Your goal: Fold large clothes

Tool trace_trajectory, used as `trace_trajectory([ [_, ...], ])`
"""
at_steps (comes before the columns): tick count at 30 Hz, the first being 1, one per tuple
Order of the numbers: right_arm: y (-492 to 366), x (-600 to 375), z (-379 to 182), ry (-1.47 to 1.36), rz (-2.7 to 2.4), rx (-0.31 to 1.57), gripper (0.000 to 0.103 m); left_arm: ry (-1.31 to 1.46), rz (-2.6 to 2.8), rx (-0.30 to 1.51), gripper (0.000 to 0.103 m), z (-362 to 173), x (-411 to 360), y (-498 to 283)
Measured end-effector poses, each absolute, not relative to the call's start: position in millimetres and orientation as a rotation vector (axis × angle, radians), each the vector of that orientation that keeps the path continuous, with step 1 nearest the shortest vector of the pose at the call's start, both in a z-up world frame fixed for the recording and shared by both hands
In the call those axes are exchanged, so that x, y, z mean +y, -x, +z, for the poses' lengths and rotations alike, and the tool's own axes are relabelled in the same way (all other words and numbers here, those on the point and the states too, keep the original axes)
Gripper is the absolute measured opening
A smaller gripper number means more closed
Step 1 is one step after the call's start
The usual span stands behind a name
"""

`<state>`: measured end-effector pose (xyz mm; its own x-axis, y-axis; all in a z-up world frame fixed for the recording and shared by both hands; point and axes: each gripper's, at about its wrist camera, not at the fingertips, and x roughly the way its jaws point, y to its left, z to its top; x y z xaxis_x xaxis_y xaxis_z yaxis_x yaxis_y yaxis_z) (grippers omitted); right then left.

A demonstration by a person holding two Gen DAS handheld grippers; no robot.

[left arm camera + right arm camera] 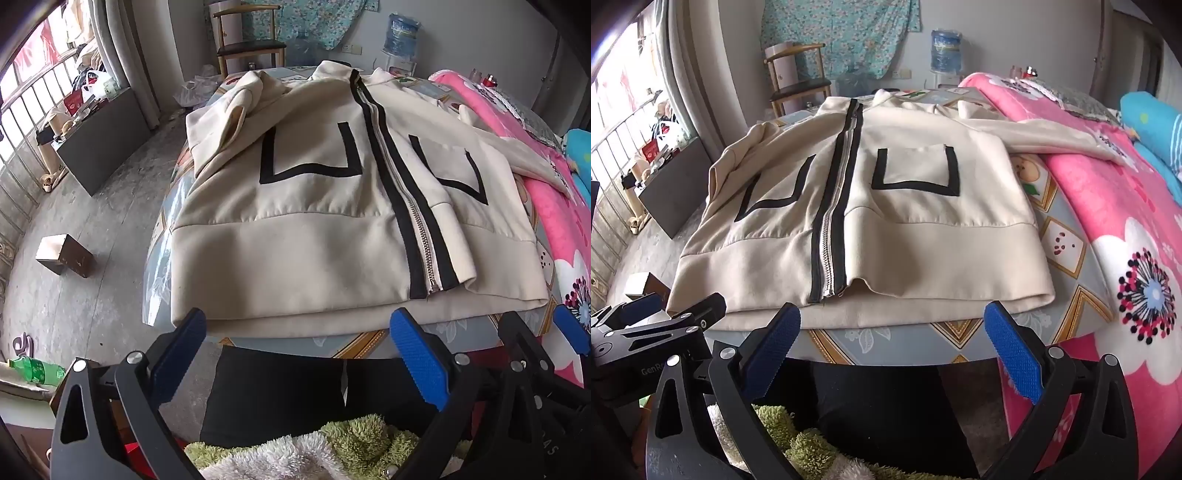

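Left wrist view: one jacket, cream with black trim, lies front-up and flat on the table, hem toward the camera, collar at 12 o'clock. Zipper mostly shut, a bit open at the hem. Two pockets outlined in black, one each side of the zip. Two sleeves: one bunched at 10 o'clock, the other trailing toward 2 o'clock onto the pink blanket. Left gripper hovers just off the hem, fingers spread wide, nothing between them. Right gripper likewise at the hem, spread wide, empty.

Risks, my read:
- Trailing sleeve could drag on the blanket and skew the fold.
- Bunched sleeve probably hides extra layers (hard to tell from here); a pinch there may catch too much cloth.
- Hem sits at the table edge; a pull toward 6 o'clock could slide the jacket off.
- The grippers sit close together; they could clash.

Background: one chair, one water jug.
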<state>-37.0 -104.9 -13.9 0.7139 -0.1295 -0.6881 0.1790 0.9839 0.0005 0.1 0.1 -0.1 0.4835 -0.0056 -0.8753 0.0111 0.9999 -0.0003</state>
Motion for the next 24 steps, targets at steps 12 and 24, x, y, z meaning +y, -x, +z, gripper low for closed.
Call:
trace_trajectory([
  [12,34,-105,-18,-0.068,-0.173,0.759,0.097,-0.005,-0.011,1.065,0.098,-1,4,-1],
  [24,37,-105,-15,-0.065,-0.181,0.751,0.097,0.000,0.005,1.064,0.098,-3,8,0],
])
